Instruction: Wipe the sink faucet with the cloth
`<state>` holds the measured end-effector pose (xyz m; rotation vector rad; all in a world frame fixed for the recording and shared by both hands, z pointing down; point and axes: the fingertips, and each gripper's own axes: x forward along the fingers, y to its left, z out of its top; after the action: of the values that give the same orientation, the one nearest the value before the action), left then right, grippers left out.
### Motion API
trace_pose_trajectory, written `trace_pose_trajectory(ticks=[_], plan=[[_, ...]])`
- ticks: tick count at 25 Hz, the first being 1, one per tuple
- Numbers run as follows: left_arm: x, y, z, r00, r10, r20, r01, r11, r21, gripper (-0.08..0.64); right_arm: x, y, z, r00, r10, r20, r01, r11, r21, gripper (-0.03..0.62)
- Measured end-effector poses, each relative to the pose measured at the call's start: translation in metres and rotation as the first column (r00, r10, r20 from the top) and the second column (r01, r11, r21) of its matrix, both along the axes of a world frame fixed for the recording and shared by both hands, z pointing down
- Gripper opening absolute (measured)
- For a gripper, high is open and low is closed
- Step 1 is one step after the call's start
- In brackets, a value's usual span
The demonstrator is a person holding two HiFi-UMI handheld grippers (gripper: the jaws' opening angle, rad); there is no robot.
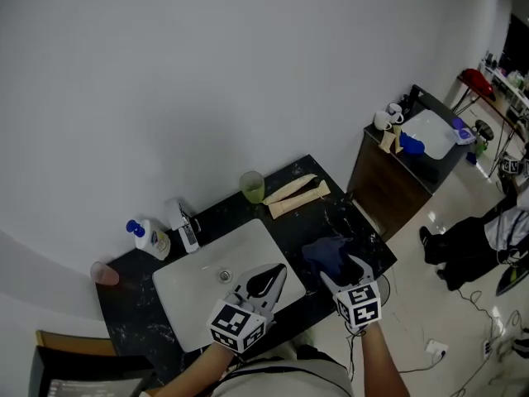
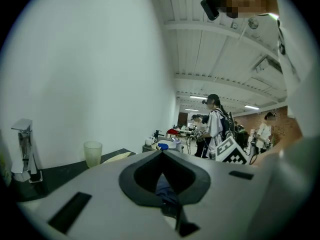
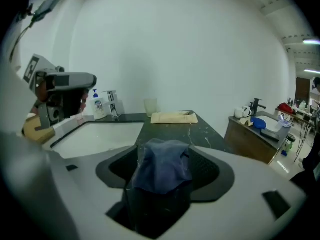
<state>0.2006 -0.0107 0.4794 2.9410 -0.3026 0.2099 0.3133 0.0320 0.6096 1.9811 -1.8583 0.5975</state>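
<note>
The blue cloth lies bunched on the dark countertop just right of the white sink. The right gripper is down over the cloth. Its jaws stand wide apart with the cloth in the gap between them, not pinched. The left gripper hovers over the sink's front right part, jaw tips together and nothing clamped.

The sink's basin holds only its drain. The chrome faucet stands at the sink's back left corner, well apart from the cloth. A white soap bottle with a blue cap stands just left of the faucet. A translucent green cup stands upright behind the sink's back right corner; whether it holds anything cannot be told. Right of the cup lie two pale flat pieces. A pink cup sits left of the sink at the counter's end.
</note>
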Motion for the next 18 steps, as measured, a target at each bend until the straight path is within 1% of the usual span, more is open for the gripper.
trace_pose_trajectory(ticks=[2, 5, 8, 10, 11, 12, 13, 18], plan=[[-0.003, -0.002, 0.001, 1.000, -0.009, 0.004, 0.009, 1.000, 0.003, 0.000, 0.003, -0.007, 0.017, 1.000, -0.004, -0.018, 0.004, 0.999, -0.045, 0.302], [-0.011, -0.008, 0.003, 0.999, -0.034, 0.011, 0.034, 0.999, 0.004, 0.000, 0.007, -0.022, 0.040, 1.000, -0.006, -0.004, 0.005, 0.995, -0.098, 0.314], [-0.019, -0.015, 0.003, 0.998, -0.060, 0.019, 0.059, 0.998, 0.004, 0.000, 0.007, -0.030, 0.054, 1.000, -0.023, -0.019, 0.019, 0.986, -0.165, 0.313], [-0.023, -0.020, 0.002, 0.997, -0.073, 0.019, 0.073, 0.997, 0.007, 0.000, 0.006, -0.030, 0.059, 0.999, -0.036, -0.021, 0.032, 0.982, -0.188, 0.312], [-0.024, -0.021, 0.002, 0.997, -0.078, 0.017, 0.078, 0.997, 0.007, 0.000, 0.006, -0.030, 0.059, 0.999, -0.041, -0.018, 0.036, 0.981, -0.191, 0.286], [-0.025, -0.023, 0.001, 0.997, -0.082, 0.014, 0.082, 0.997, 0.008, 0.000, 0.005, -0.030, 0.059, 0.999, -0.045, -0.019, 0.041, 0.981, -0.190, 0.201], [-0.026, -0.024, 0.000, 0.996, -0.086, 0.011, 0.086, 0.996, 0.007, 0.000, 0.004, -0.030, 0.057, 0.998, -0.051, -0.021, 0.046, 0.981, -0.189, 0.142], [-0.023, -0.024, -0.001, 0.997, -0.082, 0.004, 0.082, 0.997, 0.006, 0.000, 0.003, -0.028, 0.054, 0.998, -0.064, -0.014, 0.061, 0.981, -0.184, 0.130]])
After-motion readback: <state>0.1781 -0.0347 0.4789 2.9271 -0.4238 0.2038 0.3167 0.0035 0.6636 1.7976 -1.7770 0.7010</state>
